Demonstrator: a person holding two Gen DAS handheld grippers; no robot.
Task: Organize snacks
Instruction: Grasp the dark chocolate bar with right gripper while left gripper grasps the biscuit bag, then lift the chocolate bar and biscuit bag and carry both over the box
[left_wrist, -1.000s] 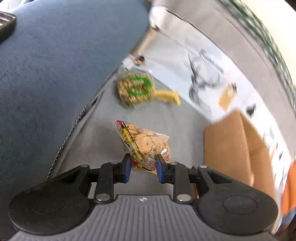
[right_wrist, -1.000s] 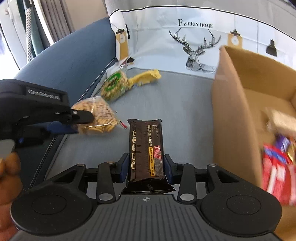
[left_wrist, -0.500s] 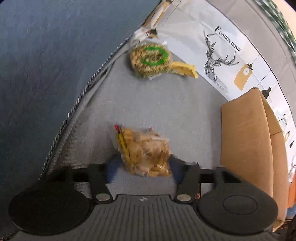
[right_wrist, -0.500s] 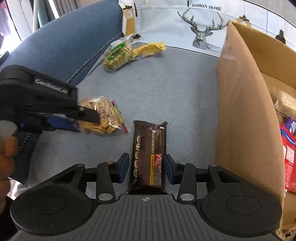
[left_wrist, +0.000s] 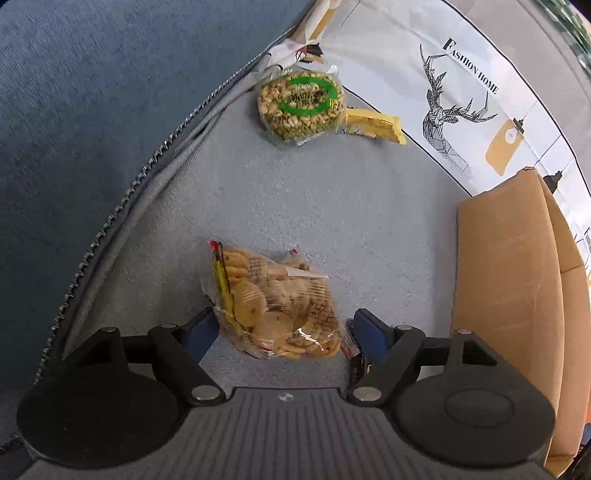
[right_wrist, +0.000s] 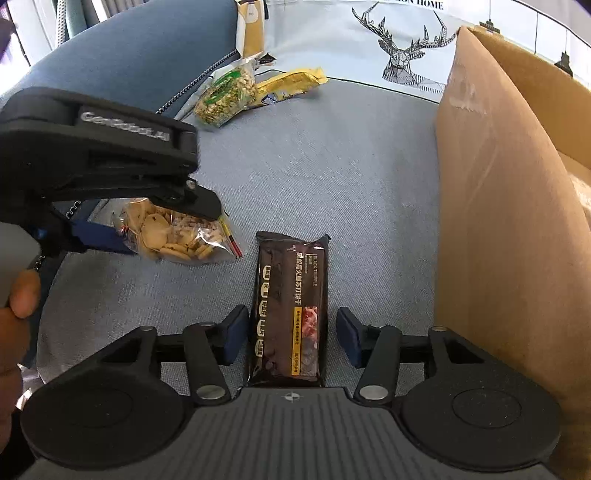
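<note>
My left gripper (left_wrist: 282, 330) is open, its jaws spread on either side of a clear bag of small round biscuits (left_wrist: 275, 304) that lies on the grey sofa seat. The bag also shows in the right wrist view (right_wrist: 177, 236) under the left gripper (right_wrist: 122, 229). My right gripper (right_wrist: 290, 334) is open, with a dark chocolate bar pack (right_wrist: 290, 306) lying flat on the seat between its jaws, untouched. A cardboard box (right_wrist: 509, 206) stands to the right.
A round green-labelled nut snack (left_wrist: 301, 105) and a yellow packet (left_wrist: 373, 125) lie at the back by the blue sofa arm (left_wrist: 92, 110). A white deer-print cushion (left_wrist: 454, 103) lines the back. The box wall (left_wrist: 506, 295) stands close on the right.
Both grippers have opened. The biscuit bag and the chocolate bar, held a second ago, now lie loose on the seat. Both grippers have lowered toward the seat.
</note>
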